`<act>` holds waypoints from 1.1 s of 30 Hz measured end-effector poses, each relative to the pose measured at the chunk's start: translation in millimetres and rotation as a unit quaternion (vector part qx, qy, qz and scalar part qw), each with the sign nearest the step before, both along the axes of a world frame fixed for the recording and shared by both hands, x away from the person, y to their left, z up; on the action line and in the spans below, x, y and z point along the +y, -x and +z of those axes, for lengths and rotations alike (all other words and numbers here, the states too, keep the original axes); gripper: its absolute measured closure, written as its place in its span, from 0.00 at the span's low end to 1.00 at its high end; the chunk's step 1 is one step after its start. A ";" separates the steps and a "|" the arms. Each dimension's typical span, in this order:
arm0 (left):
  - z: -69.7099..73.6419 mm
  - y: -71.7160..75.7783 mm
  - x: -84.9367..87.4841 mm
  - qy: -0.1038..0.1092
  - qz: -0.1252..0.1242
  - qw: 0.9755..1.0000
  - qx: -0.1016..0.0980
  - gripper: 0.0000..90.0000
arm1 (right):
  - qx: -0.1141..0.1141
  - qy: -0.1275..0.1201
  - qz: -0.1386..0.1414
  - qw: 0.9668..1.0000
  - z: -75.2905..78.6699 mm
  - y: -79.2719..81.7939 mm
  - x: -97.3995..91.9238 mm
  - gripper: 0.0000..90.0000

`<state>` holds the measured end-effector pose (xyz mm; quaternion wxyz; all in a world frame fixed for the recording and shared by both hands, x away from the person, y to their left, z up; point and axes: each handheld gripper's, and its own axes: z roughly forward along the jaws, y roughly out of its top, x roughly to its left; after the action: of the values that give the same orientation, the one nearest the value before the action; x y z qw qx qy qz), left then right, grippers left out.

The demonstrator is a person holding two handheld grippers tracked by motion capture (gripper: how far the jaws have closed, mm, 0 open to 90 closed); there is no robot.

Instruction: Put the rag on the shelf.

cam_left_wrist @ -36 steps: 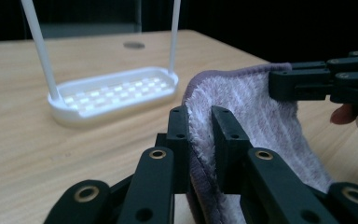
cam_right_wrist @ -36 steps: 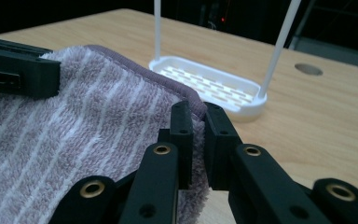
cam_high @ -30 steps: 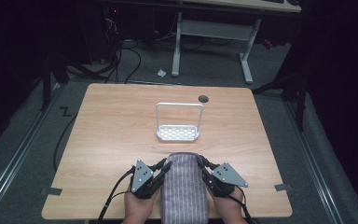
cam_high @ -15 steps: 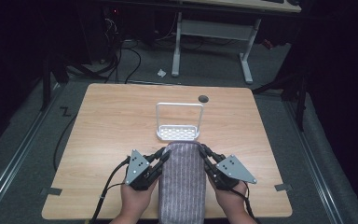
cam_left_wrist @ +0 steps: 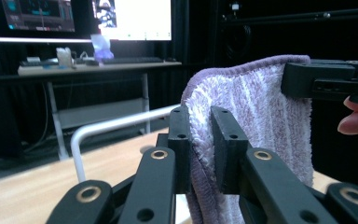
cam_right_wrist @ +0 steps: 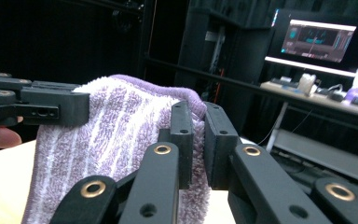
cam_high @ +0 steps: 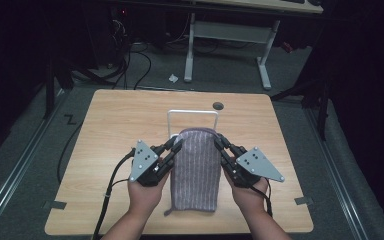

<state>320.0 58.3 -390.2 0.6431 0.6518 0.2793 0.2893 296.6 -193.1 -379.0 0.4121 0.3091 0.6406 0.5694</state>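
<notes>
Stretching between two hand-held grippers above a light wooden table: a purple, white-striped terry towel, folded long and narrow, its far end lifted and its near end trailing down to the table's near edge. Left black two-jaw gripper pinching the towel's far left corner — jaws drawn narrow, terry pile pressed between them, as seen close in the left gripper view. Right black two-jaw gripper clamped likewise on the far right corner, jaws narrow with the hemmed edge caught between them in the right gripper view. Each gripper carried by a person's hand — left hand, right hand — entering from the near side, with a grey three-cornered plate on top of each. Just behind the raised towel edge, a white wire rack with an upright hoop handle, standing near the table's middle; partly hidden by the towel. Farther back on the tabletop, a small dark round hole. Beyond the table, a white-legged desk on a dark floor with loose cables; lit monitors visible in the gripper views.
</notes>
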 end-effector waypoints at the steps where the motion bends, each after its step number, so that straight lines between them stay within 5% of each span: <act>1: 4.5 -2.1 -0.2 -0.001 0.000 1.000 -0.002 0.88 | -0.004 0.003 -0.002 1.000 3.8 -1.4 -0.1 0.93; 6: 24.9 -13.3 -2.6 -0.014 0.006 1.000 -0.021 0.88 | -0.015 0.000 -0.007 1.000 21.3 -10.9 -3.1 0.93; 18: 43.4 -49.6 -11.6 -0.019 0.009 0.999 -0.031 0.89 | -0.006 -0.036 -0.023 0.999 42.6 -51.0 -12.5 0.93; 33: 60.6 -121.6 -6.1 -0.020 0.039 0.998 -0.034 0.88 | -0.005 -0.053 -0.030 0.998 57.8 -113.5 -0.7 0.93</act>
<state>441.6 52.1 -329.6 0.6276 0.6426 0.2767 0.3415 410.2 -193.8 -321.2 0.4149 0.3466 0.5978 0.5919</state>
